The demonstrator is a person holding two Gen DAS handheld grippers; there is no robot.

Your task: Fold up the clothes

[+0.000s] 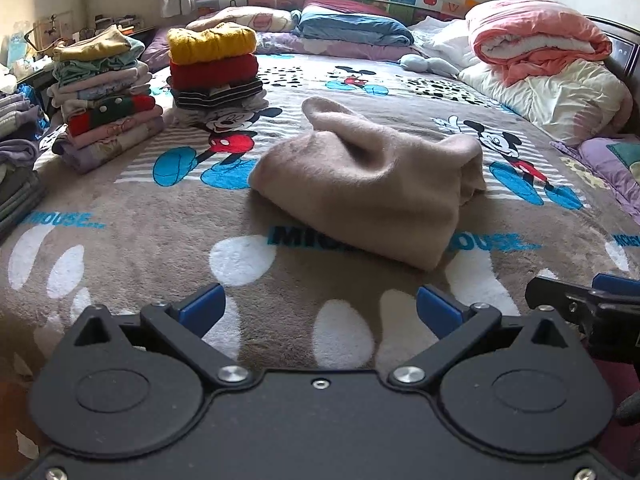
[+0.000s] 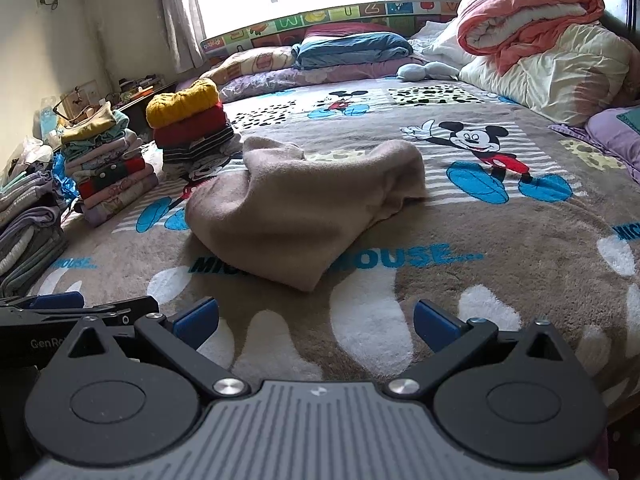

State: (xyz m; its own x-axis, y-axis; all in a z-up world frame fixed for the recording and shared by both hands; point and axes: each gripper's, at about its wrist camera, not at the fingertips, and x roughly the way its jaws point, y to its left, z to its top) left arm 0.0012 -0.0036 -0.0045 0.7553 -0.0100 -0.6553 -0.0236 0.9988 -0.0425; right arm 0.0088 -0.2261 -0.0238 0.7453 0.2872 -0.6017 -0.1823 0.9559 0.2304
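The beige garment (image 1: pixel 368 184) lies in a loose, doubled-over bundle on the cartoon-mouse blanket (image 1: pixel 160 240), roughly mid-bed, its near corner covering part of the blue lettering; one end rises in a soft hump and a flap sticks up at the back. From here I can't settle whether it is a finished rough fold waiting to be stacked or a heap still to be spread and folded. Beyond the garment and to its left stands the short stack topped by a yellow knit (image 1: pixel 212 44), and further left of that a taller stack of folded clothes (image 1: pixel 106 92). My left gripper (image 1: pixel 320 308) and right gripper (image 2: pixel 316 320) both hover on the near side of the garment, side by side, each with its blue pads spread wide and nothing between them. My worry is the fabric itself: thick and slumped, so a pinch may catch only the top layer and pull the bundle apart, or drag the plush blanket along with it. A wide sweep leftward could also topple the yellow-topped stack.
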